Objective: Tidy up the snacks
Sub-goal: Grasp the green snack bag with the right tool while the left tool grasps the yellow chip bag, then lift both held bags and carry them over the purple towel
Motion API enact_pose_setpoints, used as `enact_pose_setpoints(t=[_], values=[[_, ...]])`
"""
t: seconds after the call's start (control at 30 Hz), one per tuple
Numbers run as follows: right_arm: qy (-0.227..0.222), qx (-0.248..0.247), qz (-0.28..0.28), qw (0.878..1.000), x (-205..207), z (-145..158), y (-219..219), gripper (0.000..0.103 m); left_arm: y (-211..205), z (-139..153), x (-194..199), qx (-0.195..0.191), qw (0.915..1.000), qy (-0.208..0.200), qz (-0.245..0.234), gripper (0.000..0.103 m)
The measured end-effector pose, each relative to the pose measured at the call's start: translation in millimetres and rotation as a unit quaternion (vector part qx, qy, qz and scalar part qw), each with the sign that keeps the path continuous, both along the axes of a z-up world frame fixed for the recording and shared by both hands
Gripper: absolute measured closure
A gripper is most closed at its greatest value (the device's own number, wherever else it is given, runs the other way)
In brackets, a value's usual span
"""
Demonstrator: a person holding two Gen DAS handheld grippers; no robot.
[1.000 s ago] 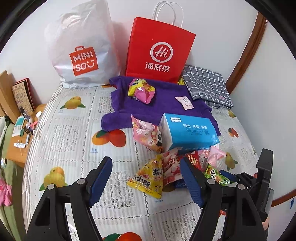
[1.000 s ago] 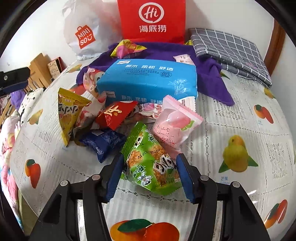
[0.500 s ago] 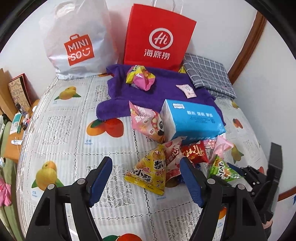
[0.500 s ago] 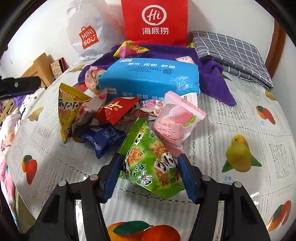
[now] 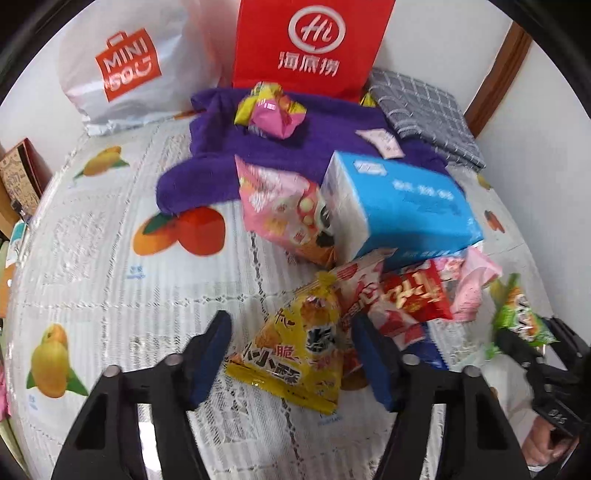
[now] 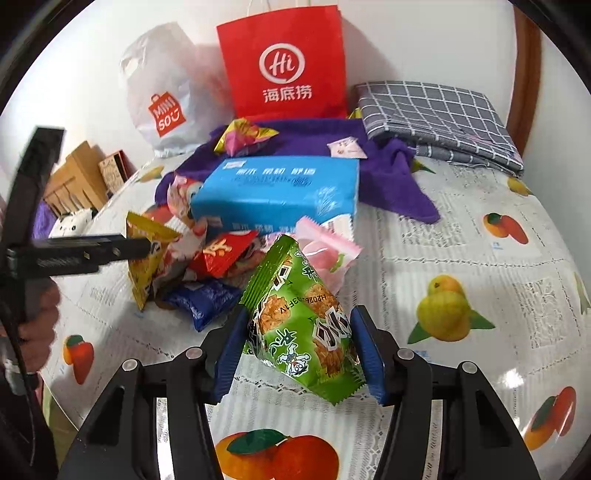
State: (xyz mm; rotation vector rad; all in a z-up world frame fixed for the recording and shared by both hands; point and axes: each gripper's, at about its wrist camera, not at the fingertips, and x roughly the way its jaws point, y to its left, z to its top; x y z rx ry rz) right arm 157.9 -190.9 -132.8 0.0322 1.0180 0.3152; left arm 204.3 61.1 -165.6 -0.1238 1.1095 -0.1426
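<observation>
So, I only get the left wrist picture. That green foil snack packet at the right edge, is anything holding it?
Observer: Yes. The right wrist view shows the green foil snack packet pinched between both blue pads of the right gripper.
Operator: What is the dark blue sliver beside the yellow foil snack packet?
Observer: A dark blue foil snack packet, lying on the fruit-print tablecloth just below the red foil snack packet.
Operator: My picture crops the red paper bag at the top. Does it have handles?
Observer: Yes, the red paper bag has thin white cord handles rising from its top edge.
</observation>
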Motion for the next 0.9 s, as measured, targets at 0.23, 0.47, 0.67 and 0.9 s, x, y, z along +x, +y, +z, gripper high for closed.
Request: enact_pose_setpoints(t=[0.23,0.47,0.67,0.9], values=[[-0.013,0.01,-0.007,1.0,-0.3,14.0,-8.3,0.048,7.3,2.4,-1.5,-0.028,0.9996,-0.008,-0.007,0.063],[-0.035,0.022,-0.005,0.999,-0.7,35.0,-7.9,0.049,16.6,25.0,-10.0,-0.041,0.9988,-0.027,-0.008,0.063],[-0.047,0.026,-0.002,0.999,1.4,49.6,-2.3,0.049,22.1,46.4,-14.5,-0.052,0.9976,-0.047,-0.007,0.064],[-0.061,0.038,0.005,0.997,7.8,68.2,3.2,0.05,29.3,70.3,-11.1,-0.061,0.9958,-0.068,-0.003,0.064]])
